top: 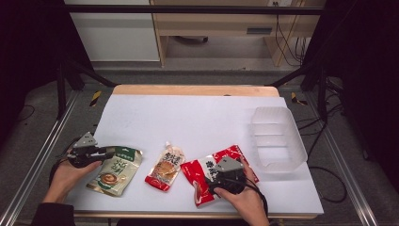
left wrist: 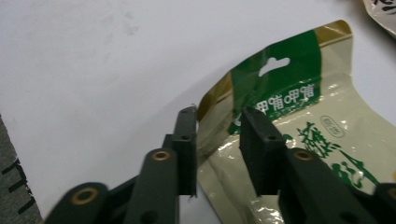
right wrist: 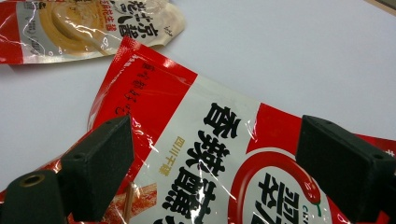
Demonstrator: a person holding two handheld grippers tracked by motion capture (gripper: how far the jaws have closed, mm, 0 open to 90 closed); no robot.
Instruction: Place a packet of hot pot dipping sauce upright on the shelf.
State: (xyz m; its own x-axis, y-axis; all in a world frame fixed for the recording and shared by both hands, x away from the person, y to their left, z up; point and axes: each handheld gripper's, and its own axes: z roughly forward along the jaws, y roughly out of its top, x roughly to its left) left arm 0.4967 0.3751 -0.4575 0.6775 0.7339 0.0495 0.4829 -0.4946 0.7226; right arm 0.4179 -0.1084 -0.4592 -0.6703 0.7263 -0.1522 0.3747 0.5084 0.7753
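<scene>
A beige and green snack pouch lies flat near the table's front left. My left gripper is low at its top corner. The jaws stand a little apart with that corner between them; the left pad is at the corner's tip and the right one is over the green band. No squeeze on the film shows. A red and white snack pouch lies at the front right. My right gripper hovers over it, jaws wide apart on either side of its printed face.
Between the two lies a smaller red and orange pouch. A clear plastic tub stands at the right edge of the white table. A metal frame rail runs along the left side.
</scene>
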